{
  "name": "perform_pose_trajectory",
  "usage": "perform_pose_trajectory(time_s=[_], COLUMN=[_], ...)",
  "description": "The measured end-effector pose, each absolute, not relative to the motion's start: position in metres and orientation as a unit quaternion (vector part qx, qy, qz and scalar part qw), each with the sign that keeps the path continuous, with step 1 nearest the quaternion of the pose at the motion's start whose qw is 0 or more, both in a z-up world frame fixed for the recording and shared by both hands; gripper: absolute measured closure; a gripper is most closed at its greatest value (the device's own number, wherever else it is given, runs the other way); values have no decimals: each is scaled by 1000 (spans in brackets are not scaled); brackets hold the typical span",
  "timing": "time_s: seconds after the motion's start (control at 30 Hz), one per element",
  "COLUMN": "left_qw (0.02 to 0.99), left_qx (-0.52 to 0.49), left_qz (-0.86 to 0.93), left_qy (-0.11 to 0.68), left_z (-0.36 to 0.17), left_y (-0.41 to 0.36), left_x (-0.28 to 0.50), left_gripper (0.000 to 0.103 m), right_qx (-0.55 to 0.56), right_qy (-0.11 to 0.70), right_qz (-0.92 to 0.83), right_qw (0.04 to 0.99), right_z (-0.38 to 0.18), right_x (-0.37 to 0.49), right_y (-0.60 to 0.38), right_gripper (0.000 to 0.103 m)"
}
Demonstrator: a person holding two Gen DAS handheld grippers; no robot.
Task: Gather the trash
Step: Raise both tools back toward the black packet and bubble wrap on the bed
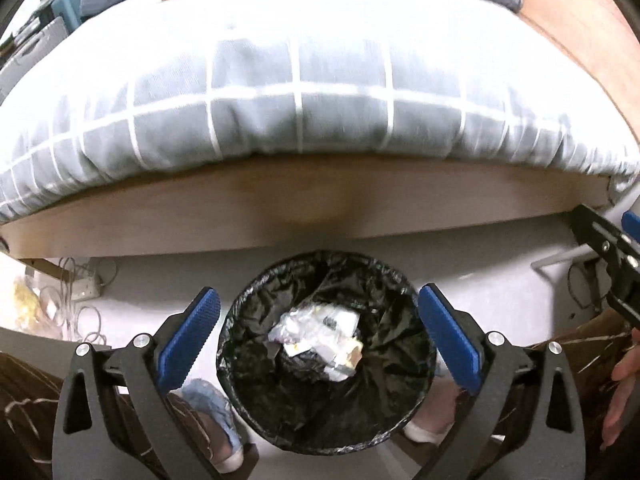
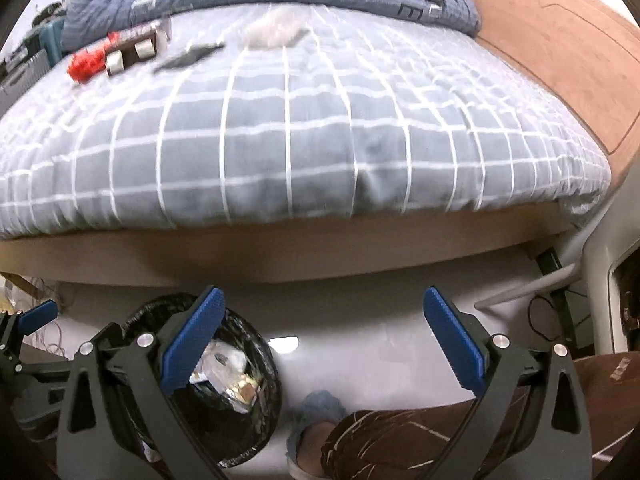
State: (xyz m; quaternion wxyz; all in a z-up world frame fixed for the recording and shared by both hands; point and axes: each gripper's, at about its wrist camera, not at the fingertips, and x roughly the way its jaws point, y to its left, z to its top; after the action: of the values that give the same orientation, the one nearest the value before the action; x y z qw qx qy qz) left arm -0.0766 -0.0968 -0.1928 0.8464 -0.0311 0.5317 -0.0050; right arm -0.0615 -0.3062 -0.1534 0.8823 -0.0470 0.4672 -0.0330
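Note:
A round bin with a black liner [image 1: 326, 352] stands on the floor below the bed edge, with crumpled silvery and white wrappers [image 1: 320, 334] lying in it. My left gripper [image 1: 318, 318] hangs open right above the bin, nothing between its blue pads. In the right wrist view the same bin [image 2: 236, 388] sits at lower left, partly behind my left finger. My right gripper [image 2: 324, 318] is open over bare floor, empty. On the bed's far side lie a red wrapper [image 2: 86, 62], a dark flat piece [image 2: 188, 58] and a pale crumpled bag [image 2: 276, 30].
A bed with a grey checked cover [image 2: 300, 140] and wooden frame [image 1: 320, 208] fills the view ahead. A person's legs in brown patterned trousers [image 2: 420, 436] and blue slippers [image 1: 208, 404] flank the bin. Cables [image 1: 76, 292] lie at left; a white stand [image 2: 600, 292] at right.

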Motion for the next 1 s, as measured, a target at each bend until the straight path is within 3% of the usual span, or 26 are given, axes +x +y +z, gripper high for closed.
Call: perform_pose_trajectory(time_s=[0.57,1.0], left_qw=[895,906], left_qx=[-20,-30], left_qz=[6,-3], left_qy=[446,422], left_z=[-114,-78], left_y=[-80,-78], left_x=[-50,-1], left_gripper=[6,6], right_qx=[-50,-24], right_qy=[375,360], right_qz=[-16,-20], right_qw=[926,932], right_z=[-86,-55], right_x=[-46,13], right_y=[-298,-297], right_gripper=[7,7])
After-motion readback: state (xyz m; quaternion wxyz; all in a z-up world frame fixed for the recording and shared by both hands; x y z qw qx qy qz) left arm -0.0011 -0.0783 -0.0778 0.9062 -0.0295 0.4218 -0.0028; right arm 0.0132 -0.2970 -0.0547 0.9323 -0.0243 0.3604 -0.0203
